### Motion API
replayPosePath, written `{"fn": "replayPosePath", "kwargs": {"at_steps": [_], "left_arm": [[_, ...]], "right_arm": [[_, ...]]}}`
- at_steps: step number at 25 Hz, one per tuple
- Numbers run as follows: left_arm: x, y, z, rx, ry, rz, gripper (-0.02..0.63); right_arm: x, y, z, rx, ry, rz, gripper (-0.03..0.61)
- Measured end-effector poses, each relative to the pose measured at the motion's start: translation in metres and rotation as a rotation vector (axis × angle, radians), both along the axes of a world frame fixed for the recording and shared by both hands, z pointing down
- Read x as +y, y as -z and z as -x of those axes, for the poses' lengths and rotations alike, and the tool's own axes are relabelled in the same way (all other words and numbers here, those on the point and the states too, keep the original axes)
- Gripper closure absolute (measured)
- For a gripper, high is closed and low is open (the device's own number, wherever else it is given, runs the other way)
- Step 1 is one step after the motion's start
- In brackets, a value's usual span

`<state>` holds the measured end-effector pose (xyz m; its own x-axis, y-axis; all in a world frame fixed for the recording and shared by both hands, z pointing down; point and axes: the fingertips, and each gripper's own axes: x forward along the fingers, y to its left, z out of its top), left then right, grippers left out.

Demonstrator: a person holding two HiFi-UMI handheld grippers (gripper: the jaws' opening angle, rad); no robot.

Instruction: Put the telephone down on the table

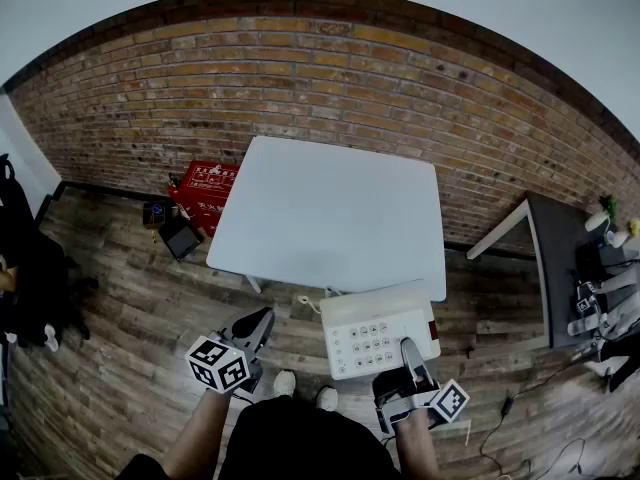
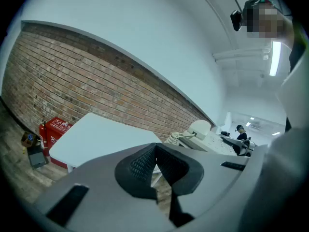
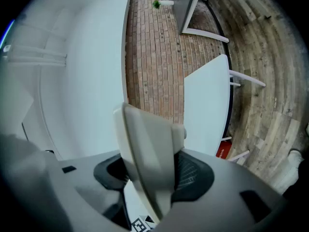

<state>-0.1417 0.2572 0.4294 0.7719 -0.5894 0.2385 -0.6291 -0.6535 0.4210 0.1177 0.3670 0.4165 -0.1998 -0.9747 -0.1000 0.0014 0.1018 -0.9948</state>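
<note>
- nearest the person, the right gripper (image 1: 408, 356) has its fingers (image 3: 194, 174) clamped on the near edge of the telephone (image 1: 372, 330), held in the air by the bench's near edge.
- beside it, the left gripper (image 1: 256, 324) hangs with fingers (image 2: 139, 166) together, gripping nothing.
- beyond, the white bench (image 1: 330, 208) stands against a brick wall (image 1: 300, 78), with a red box (image 1: 206, 190) at its left.

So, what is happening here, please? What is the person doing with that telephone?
A person stands before a white table with a gripper in each hand. The right gripper has its fingers closed on one edge of a cream telephone and holds it in the air by the table's near edge; it is not yet set down. The left gripper is shut and empty.
</note>
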Motion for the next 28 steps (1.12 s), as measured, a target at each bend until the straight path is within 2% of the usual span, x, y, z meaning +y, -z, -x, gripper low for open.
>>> {"fn": "replayPosePath", "kwargs": {"at_steps": [7,20,28], "left_arm": [[-0.014,0.01,0.019,0.001,-0.008,-0.024,0.601],[-0.037,0.006,0.02,0.008,-0.05,-0.019,0.601],[-0.046,-0.003,0.035,-0.019,-0.068,-0.022,0.601]], "right_arm": [[-0.002,0.002,0.014,0.016,-0.043,-0.009,0.342],[-0.012,0.005,0.021,0.032,-0.091,-0.003,0.344],[-0.02,0.004,0.035,0.049,-0.111,0.006,0.344]]}}
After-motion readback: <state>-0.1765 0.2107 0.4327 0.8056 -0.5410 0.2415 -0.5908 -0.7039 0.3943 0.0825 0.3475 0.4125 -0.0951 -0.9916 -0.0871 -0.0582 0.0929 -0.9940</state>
